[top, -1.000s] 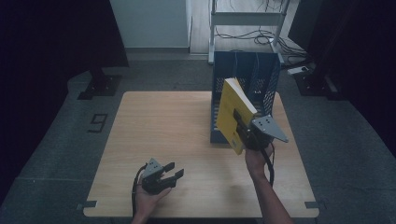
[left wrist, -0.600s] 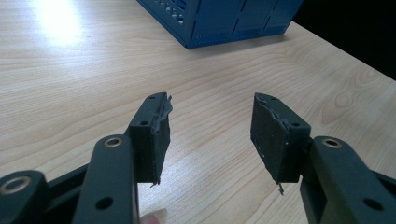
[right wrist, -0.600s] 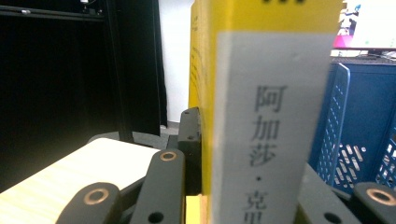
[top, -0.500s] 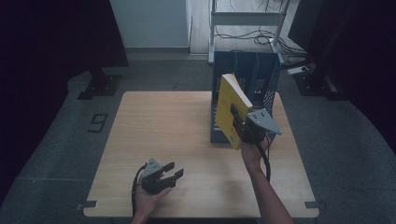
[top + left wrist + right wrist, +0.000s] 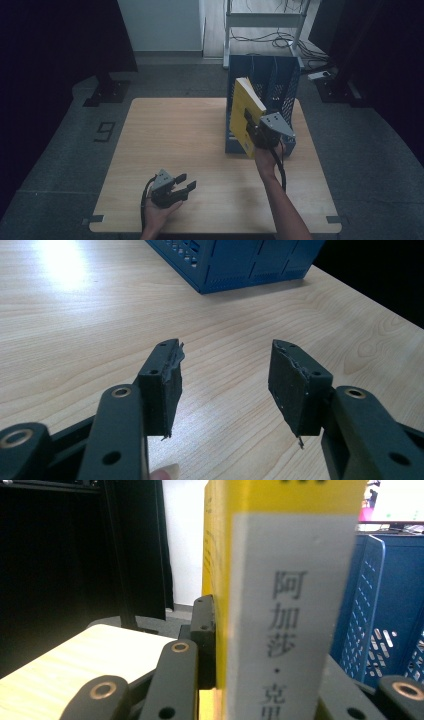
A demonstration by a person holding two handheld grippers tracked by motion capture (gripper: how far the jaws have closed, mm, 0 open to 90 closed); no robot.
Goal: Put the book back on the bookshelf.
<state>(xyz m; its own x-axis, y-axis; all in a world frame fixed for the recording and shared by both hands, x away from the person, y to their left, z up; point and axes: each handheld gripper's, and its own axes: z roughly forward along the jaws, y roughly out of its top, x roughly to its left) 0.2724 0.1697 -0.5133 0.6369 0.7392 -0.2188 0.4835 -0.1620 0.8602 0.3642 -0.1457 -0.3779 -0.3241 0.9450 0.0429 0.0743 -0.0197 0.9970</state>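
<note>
Cut off at top and bottom in the right gripper view: a yellow book [image 5: 280,605], its spine bearing a grey-white label printed with dark Chinese characters, the lowest ones lost below the frame. Clamped on it, the right gripper [image 5: 260,680], one black jaw flat against the yellow cover, the other mostly hidden behind the spine. From the high view, book [image 5: 246,116] tilted, top leaning away, held above the table's far right part against the near-left corner of a blue rack [image 5: 280,85]. Hard to tell whether the lower edge touches the table or the rack. Rack of perforated plastic, upright dividers forming several slots, exact count unclear in the dim light.

Resting low at the near edge of the table [image 5: 175,135], the left gripper [image 5: 181,186], held in one hand [image 5: 159,212]. Jaws well apart, nothing between them. Up close, two dark pads [image 5: 170,380] with rough, frayed edges, brass-ringed holes in the black arms, a fingertip peeking in at the bottom.

Table of pale wood-grain laminate, rectangular with rounded corners. One book, one rack, two grippers. Room around mostly in darkness, a metal frame and loose cables faint on the floor beyond.
</note>
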